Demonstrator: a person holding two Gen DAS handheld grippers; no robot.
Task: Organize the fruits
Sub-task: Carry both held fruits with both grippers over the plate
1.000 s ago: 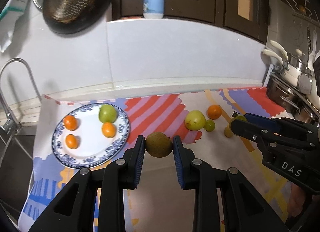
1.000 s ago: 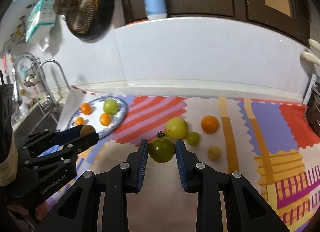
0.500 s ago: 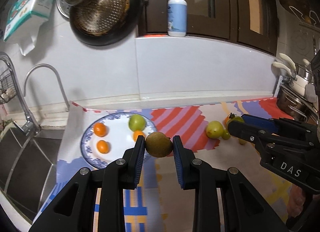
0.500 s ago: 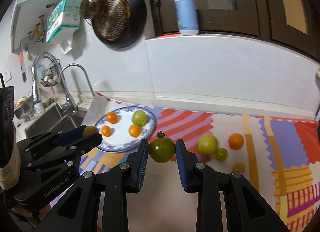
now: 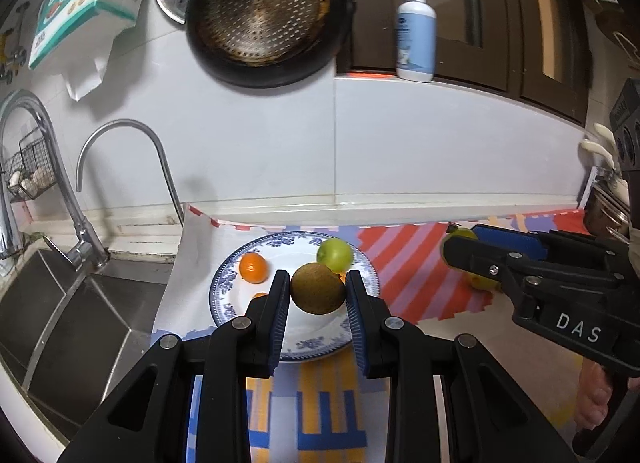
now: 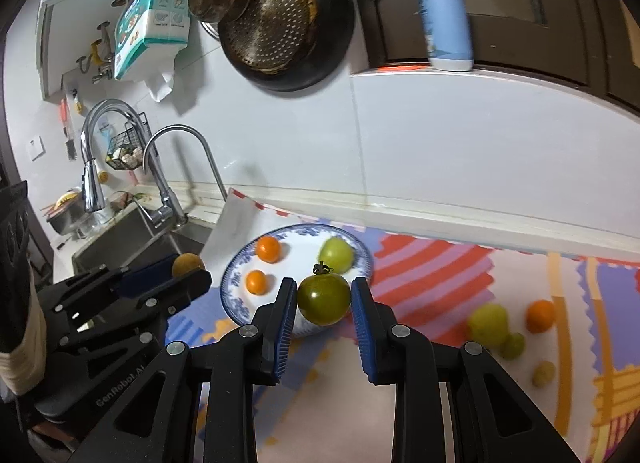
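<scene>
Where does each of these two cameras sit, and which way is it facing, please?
Left wrist: on the left gripper, looking forward and down along its fingers at the kiwi it holds over the plate; the right gripper shows at right.
Right wrist: on the right gripper, looking forward and down at its green tomato; the left gripper shows at left.
Shared: plate, faucet, pan, lotion bottle.
</scene>
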